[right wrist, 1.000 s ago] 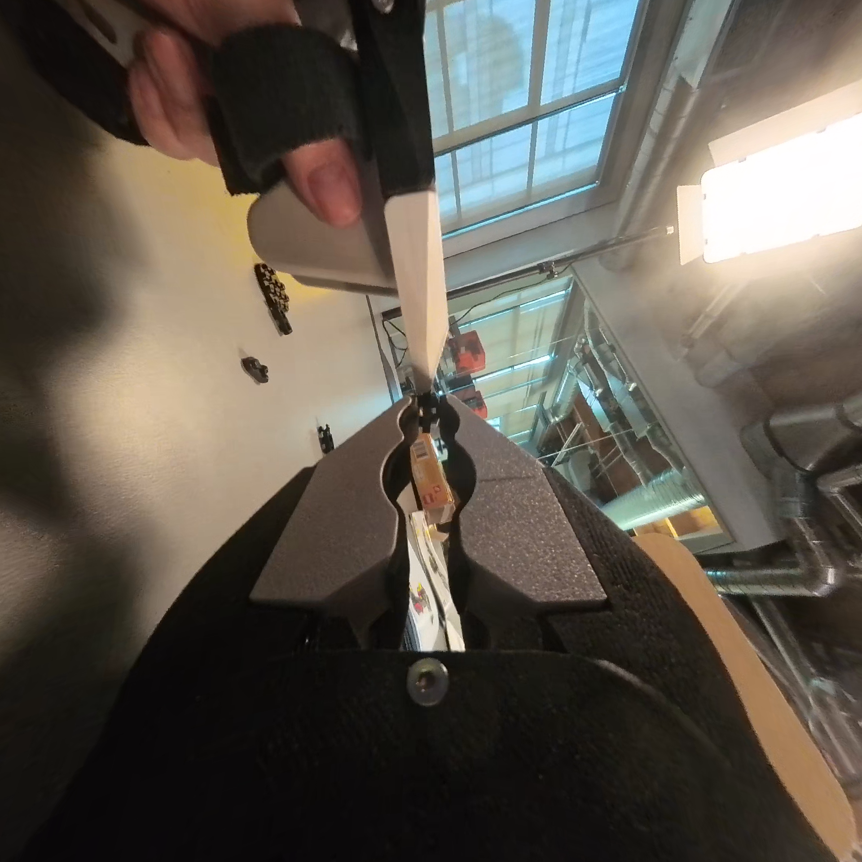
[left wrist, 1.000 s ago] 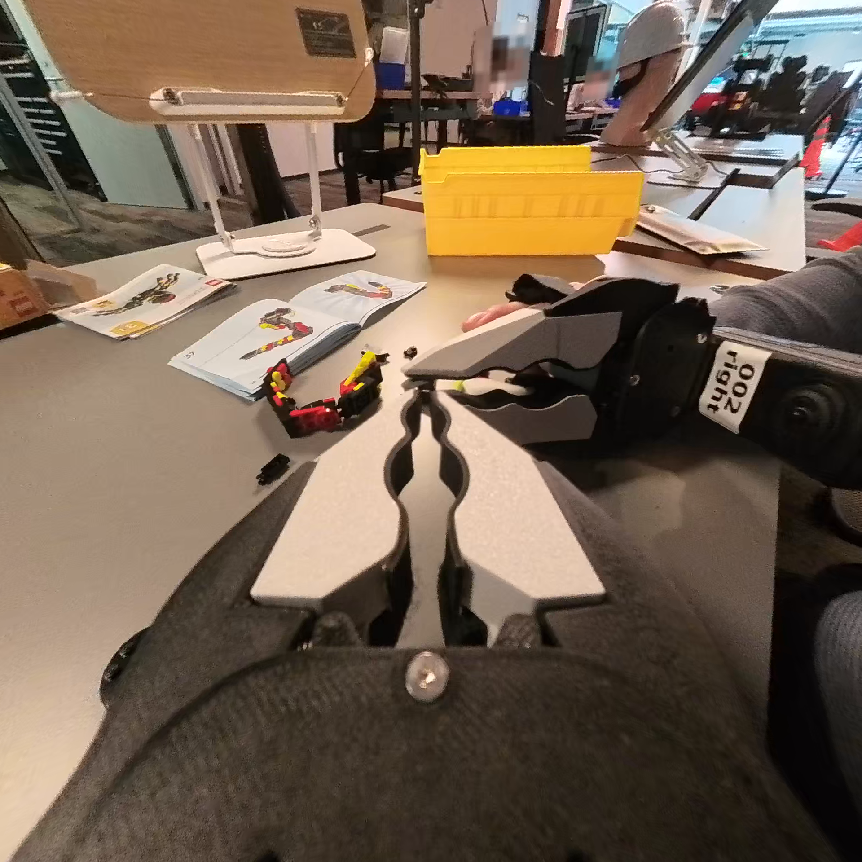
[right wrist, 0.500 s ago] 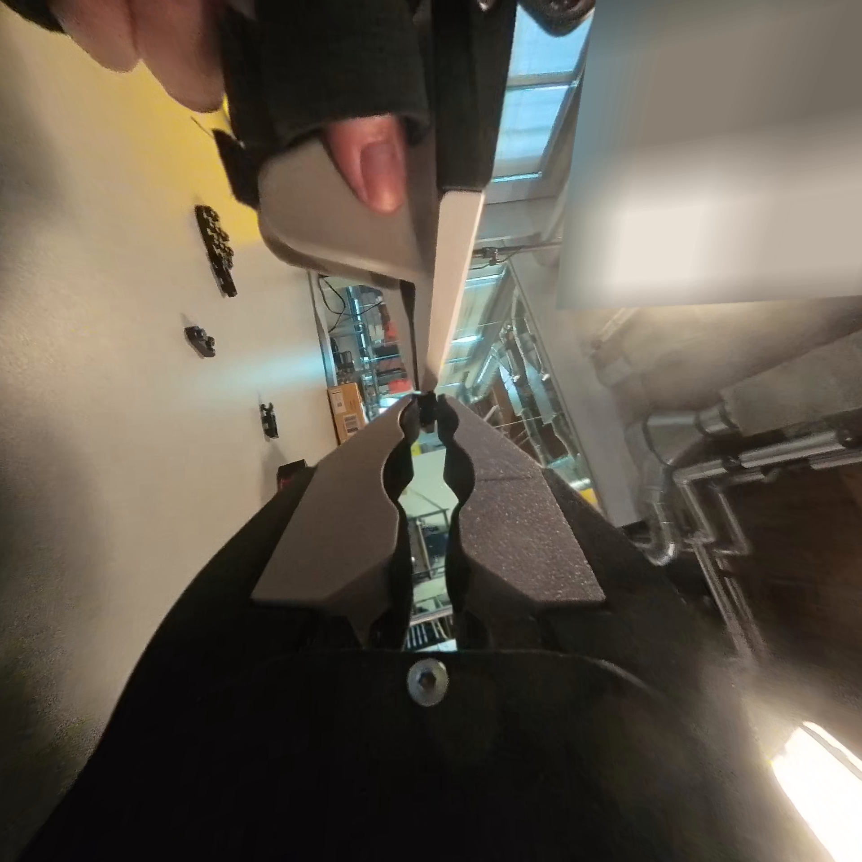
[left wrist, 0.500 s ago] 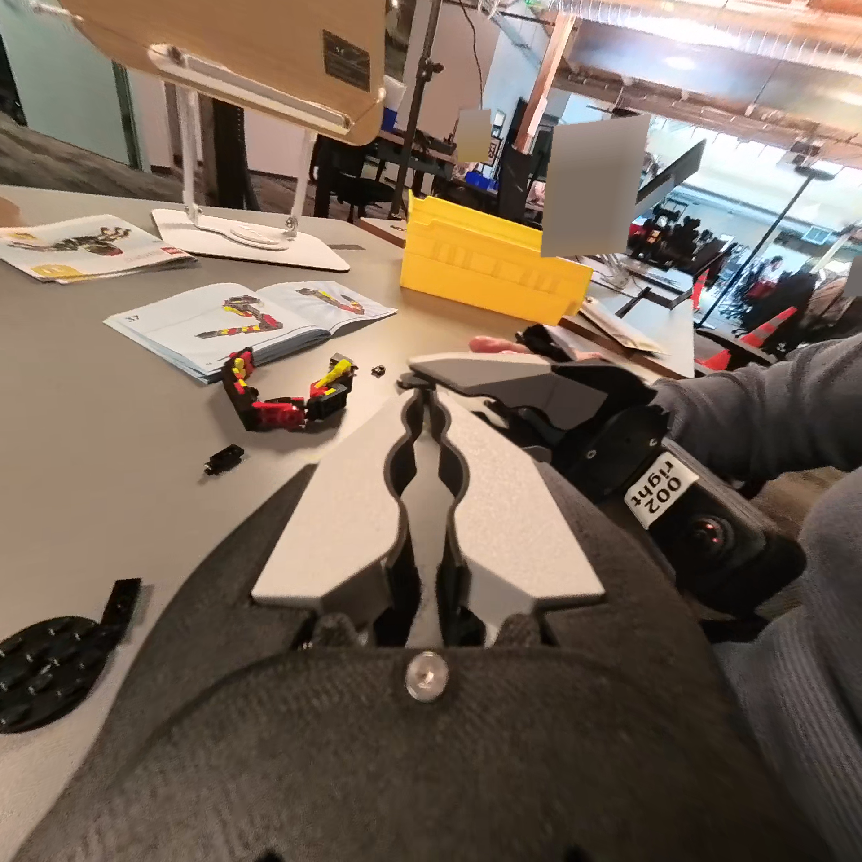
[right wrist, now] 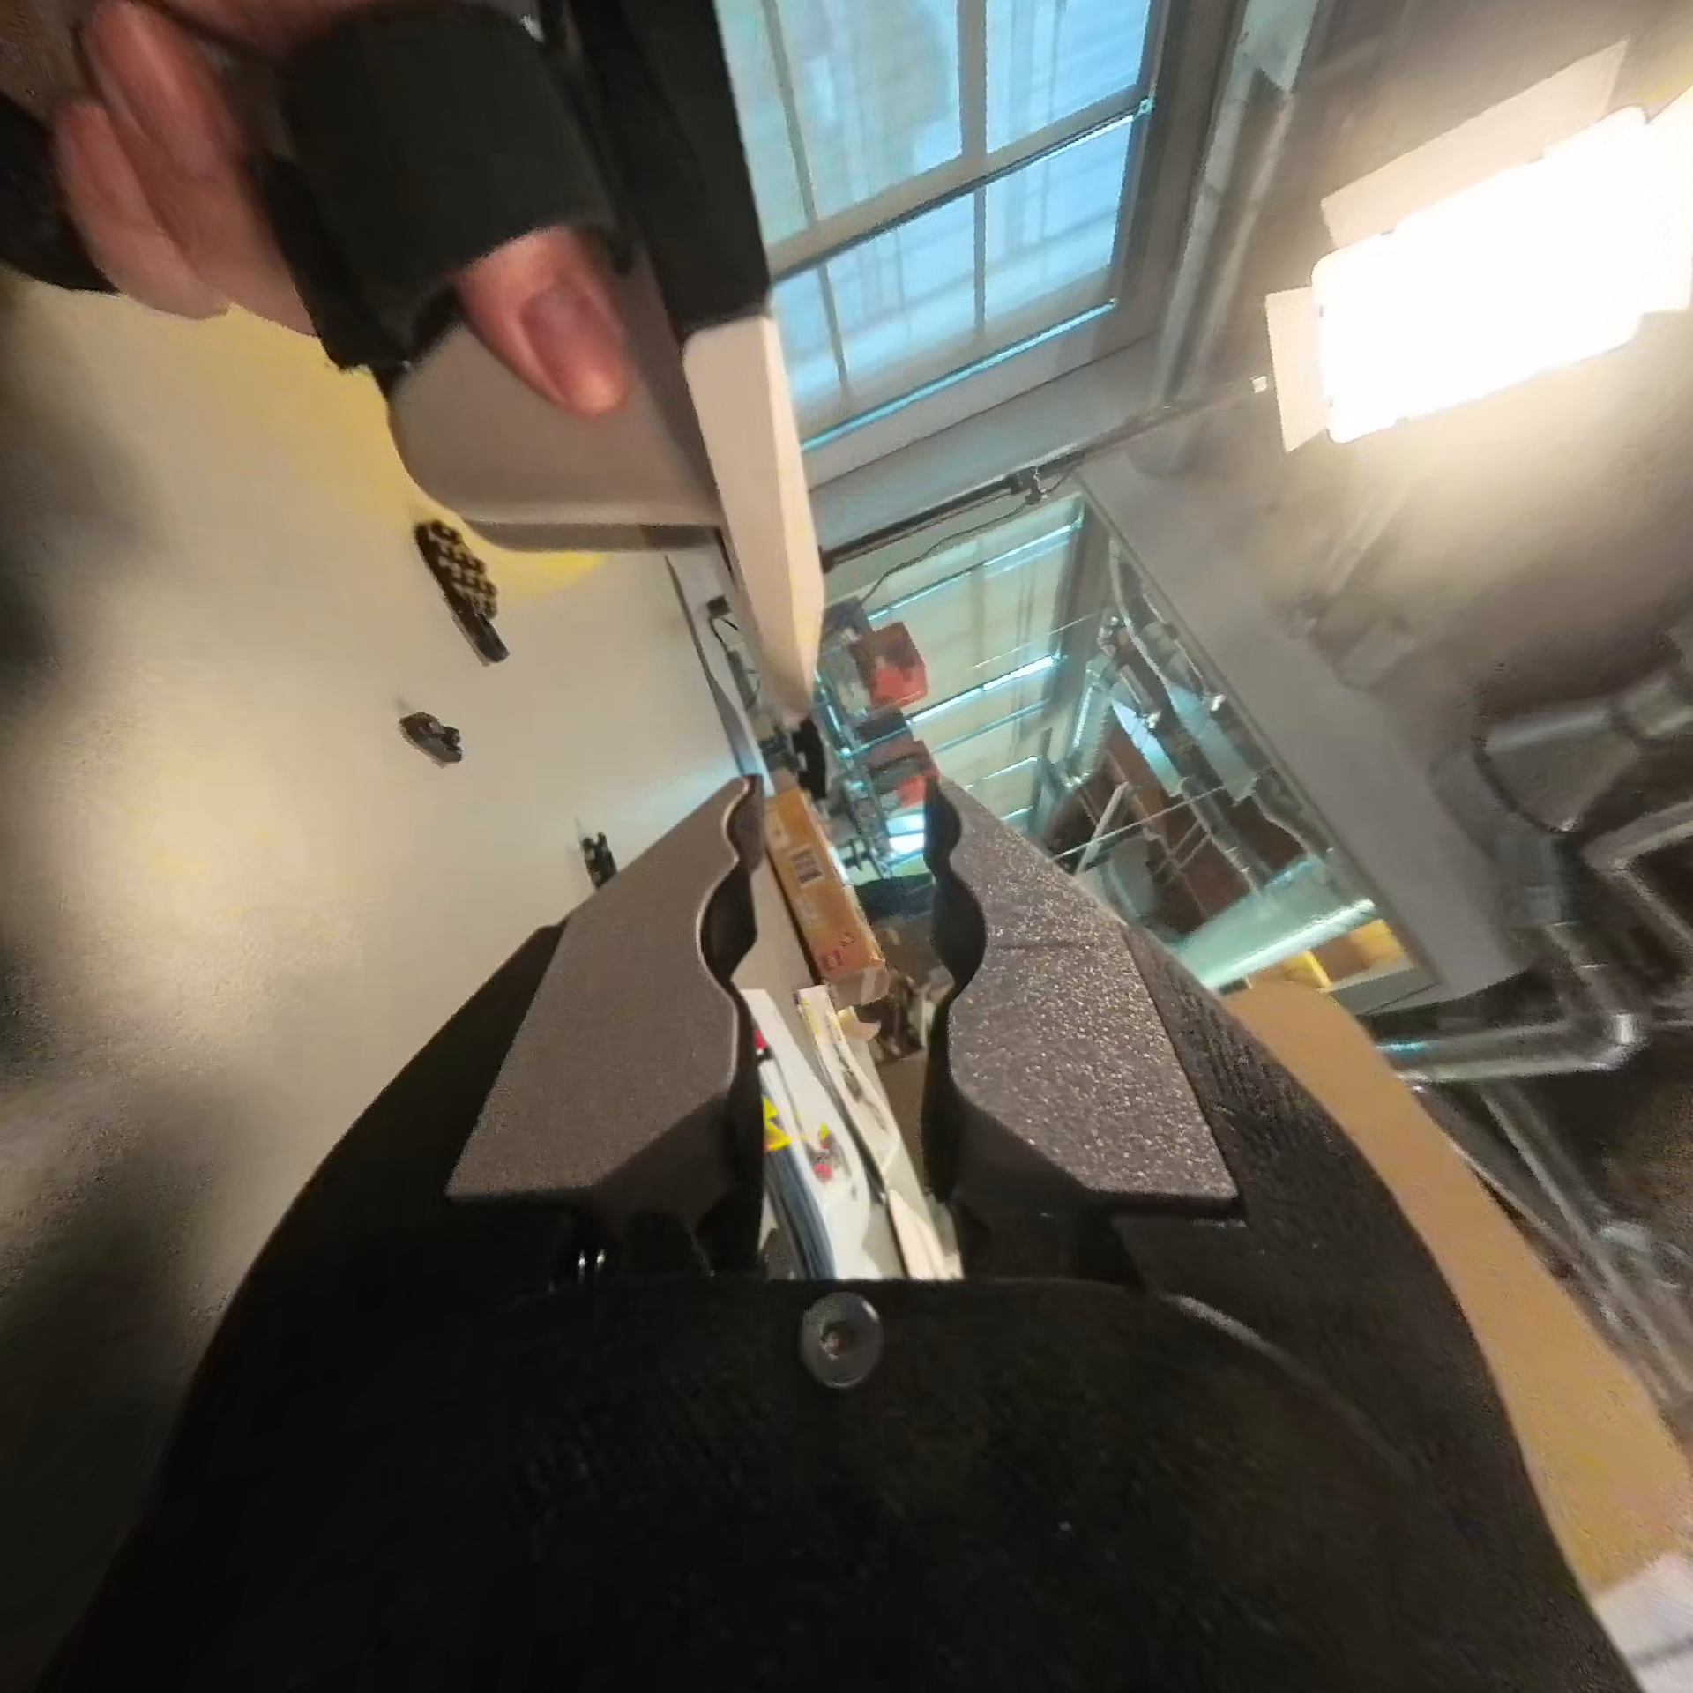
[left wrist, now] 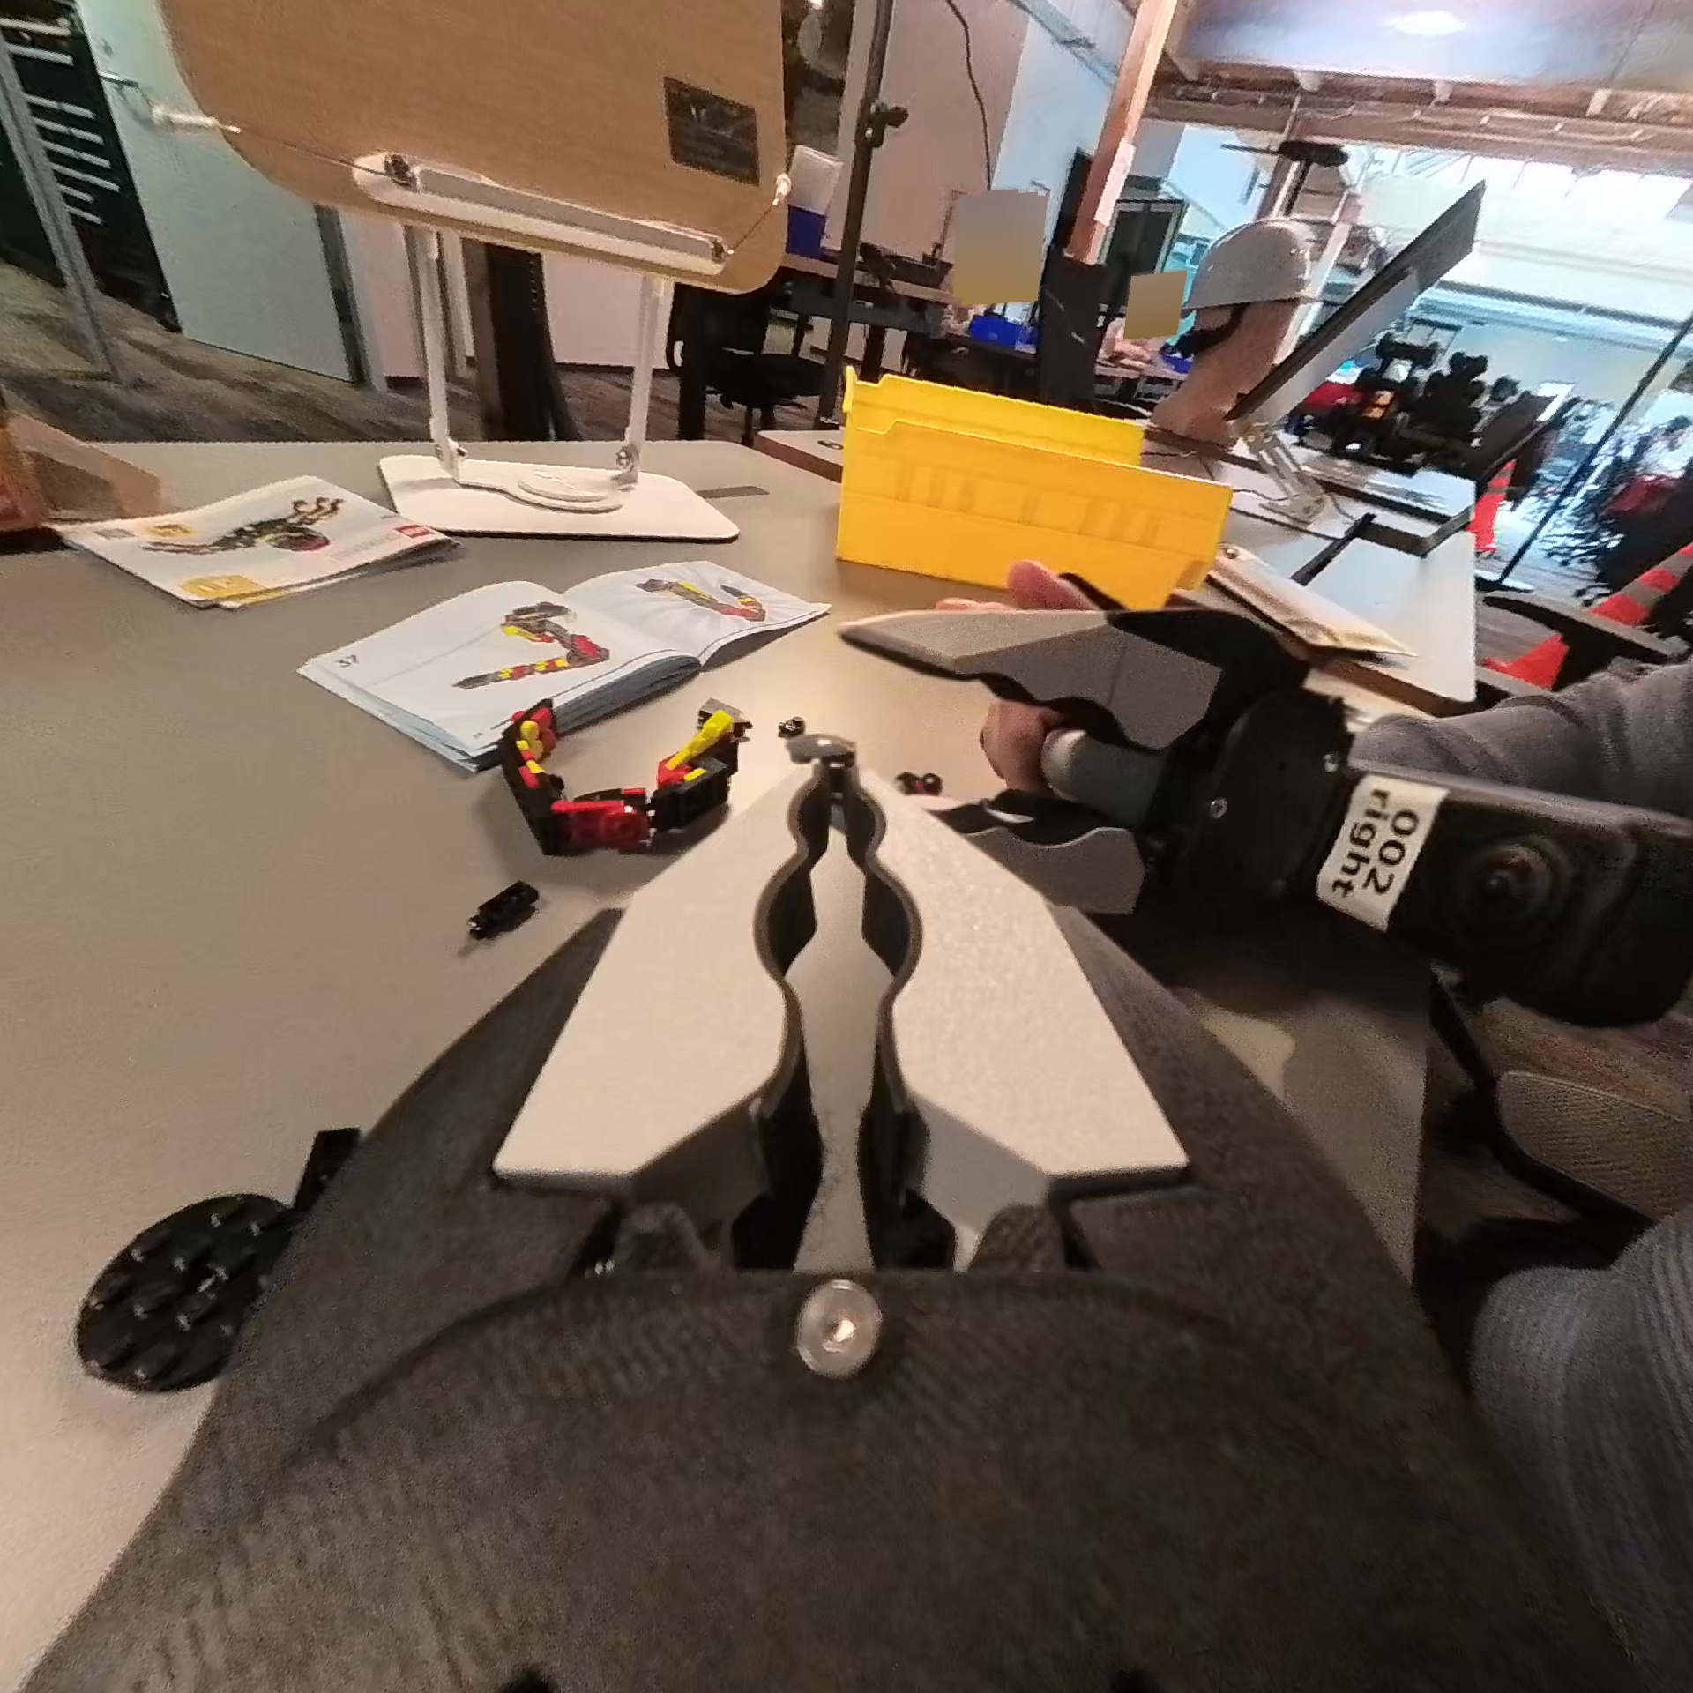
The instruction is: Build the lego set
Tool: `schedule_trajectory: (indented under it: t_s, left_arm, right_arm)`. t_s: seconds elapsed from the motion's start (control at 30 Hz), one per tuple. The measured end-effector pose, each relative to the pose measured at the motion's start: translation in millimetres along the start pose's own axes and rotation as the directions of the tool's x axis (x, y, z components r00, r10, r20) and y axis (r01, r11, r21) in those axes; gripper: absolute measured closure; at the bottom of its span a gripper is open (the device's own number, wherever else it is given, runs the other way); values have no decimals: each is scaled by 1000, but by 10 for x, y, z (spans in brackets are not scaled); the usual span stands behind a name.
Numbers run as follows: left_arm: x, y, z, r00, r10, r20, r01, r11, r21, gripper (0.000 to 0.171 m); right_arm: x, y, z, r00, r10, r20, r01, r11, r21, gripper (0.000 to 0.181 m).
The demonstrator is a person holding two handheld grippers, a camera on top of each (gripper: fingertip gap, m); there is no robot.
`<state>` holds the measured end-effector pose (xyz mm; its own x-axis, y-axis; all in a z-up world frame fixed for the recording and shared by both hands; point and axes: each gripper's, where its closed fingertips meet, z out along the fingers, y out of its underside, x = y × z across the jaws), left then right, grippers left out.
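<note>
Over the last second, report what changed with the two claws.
The right claw opened and let go of the small dark piece, drawing back from it. The left claw stayed shut on that small dark piece. The red, yellow and black lego model and open booklet lie unmoved.

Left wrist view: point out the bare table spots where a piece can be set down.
Free: the grey table left of the red-and-black lego assembly, between the open instruction booklet and the round black plate; one small black piece sits there. Crowded: around the left gripper tips, with scattered small pieces and the right gripper.
</note>
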<state>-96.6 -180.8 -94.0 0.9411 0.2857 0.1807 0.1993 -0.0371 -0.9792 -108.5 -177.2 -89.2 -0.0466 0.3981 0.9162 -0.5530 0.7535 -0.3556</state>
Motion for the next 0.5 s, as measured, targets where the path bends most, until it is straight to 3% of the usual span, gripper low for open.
schedule_trajectory:
  t_s: [0.17, 0.3, 0.4, 0.5]
  left_arm:
    - [-177, -27, -193, 992, 71, 109, -72, 997, 8, 170]
    - [-473, -38, -734, 950, 100, 295, -108, 994, 10, 170]
    - [-533, 100, -1026, 938, 118, 325, -99, 992, -76, 170]
    - [-458, 290, -1082, 966, 111, 233, -66, 979, -195, 170]
  right_arm:
    - [40, 60, -47, 990, 134, 46, -135, 991, 21, 147]
    - [-48, 41, -46, 954, 264, 141, -267, 964, 2, 150]
    - [-360, -92, 5, 855, 392, 340, -389, 918, -79, 161]
    - [-593, -139, 125, 726, 523, 447, -456, 852, -257, 162]
